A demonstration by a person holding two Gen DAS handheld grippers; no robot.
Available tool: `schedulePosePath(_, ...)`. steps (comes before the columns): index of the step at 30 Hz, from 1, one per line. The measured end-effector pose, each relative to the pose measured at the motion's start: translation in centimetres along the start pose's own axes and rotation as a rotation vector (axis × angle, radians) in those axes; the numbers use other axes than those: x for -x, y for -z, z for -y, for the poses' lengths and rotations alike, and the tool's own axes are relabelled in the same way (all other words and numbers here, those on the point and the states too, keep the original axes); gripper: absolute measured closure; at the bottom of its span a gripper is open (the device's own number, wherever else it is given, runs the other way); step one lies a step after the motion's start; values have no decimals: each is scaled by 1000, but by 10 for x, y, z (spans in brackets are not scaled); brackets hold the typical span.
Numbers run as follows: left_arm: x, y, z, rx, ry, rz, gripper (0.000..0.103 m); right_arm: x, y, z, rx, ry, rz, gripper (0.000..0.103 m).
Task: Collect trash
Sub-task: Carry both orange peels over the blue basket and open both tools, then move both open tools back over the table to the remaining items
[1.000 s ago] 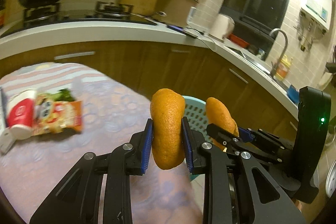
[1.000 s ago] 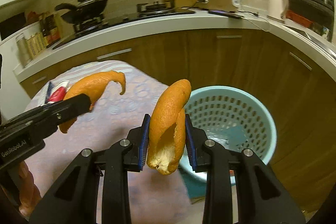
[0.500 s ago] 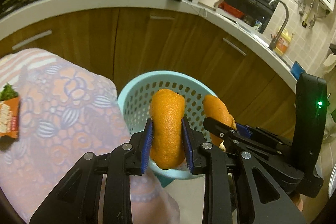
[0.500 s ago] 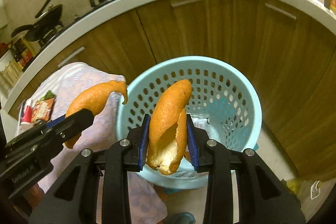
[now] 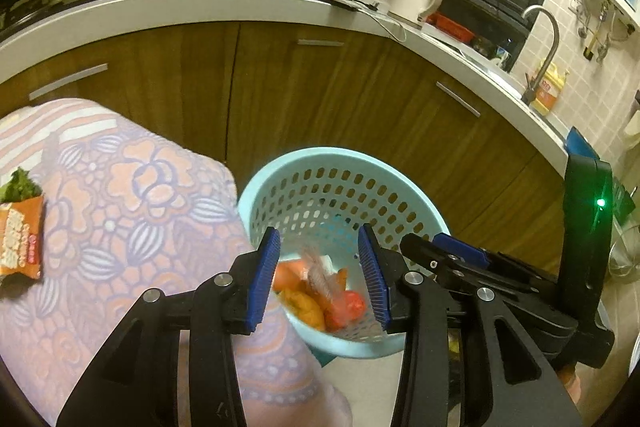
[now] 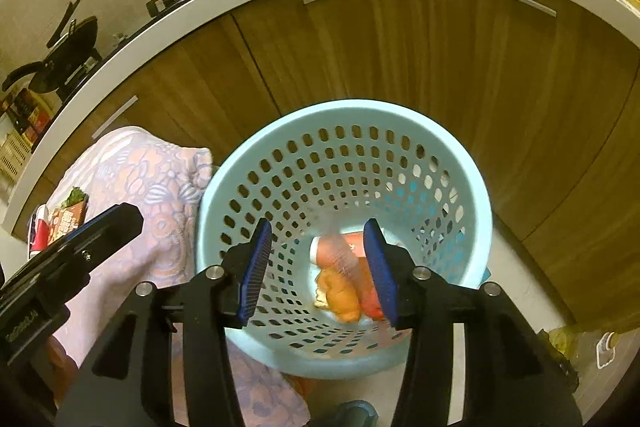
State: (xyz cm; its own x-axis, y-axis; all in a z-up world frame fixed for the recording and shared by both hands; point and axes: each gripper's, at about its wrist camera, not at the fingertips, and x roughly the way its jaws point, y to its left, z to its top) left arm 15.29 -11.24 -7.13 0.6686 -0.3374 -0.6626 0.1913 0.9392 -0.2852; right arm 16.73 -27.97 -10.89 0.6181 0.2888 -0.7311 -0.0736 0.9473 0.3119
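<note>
A pale blue perforated basket (image 5: 340, 155) (image 6: 344, 107) stands on the floor beside the table. My left gripper (image 5: 318, 231) hovers over its near rim, jaws opening and nothing pressed between the blue pads. A blurred orange peel (image 5: 320, 275) drops just beyond them towards the peels and red scrap (image 5: 308, 307) at the bottom. My right gripper (image 6: 317, 225) hangs over the basket's middle, jaws also opening and gripping nothing. Another blurred peel (image 6: 340, 251) falls onto the pile (image 6: 340, 295). Each gripper sees the other (image 5: 440, 247) (image 6: 116, 223) alongside.
A floral-clothed table (image 5: 120, 207) sits left of the basket, with an orange snack packet (image 5: 20, 239) (image 6: 72, 215) and a red-and-white cup (image 6: 40, 231) on it. Brown cabinets (image 5: 320, 99) under a white counter curve behind, with a stove, pot, kettle and sink on top.
Both grippers came down over the basket and then spread their jaws. The two orange peels left the pads and are dropping into the basket.
</note>
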Motion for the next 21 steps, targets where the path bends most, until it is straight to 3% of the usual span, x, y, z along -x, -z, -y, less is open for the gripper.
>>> schedulePosePath(10,71,8,-33,66,-33,108,64,27,3,-74,129,-95,42,59)
schedulePosePath(15,122,15,-65,108,-135,190,63,28,13,-125,211,-152,35,59)
schedulePosePath(17,140,18,-82,144,-179,213,56,25,20,-151,254,-173,28,59)
schedulePosePath(19,161,22,-105,202,-242,242,39,24,25,-175,297,-196,22,59)
schedulePosePath(21,180,26,-129,268,-304,273,31,23,31,-200,338,-217,16,59)
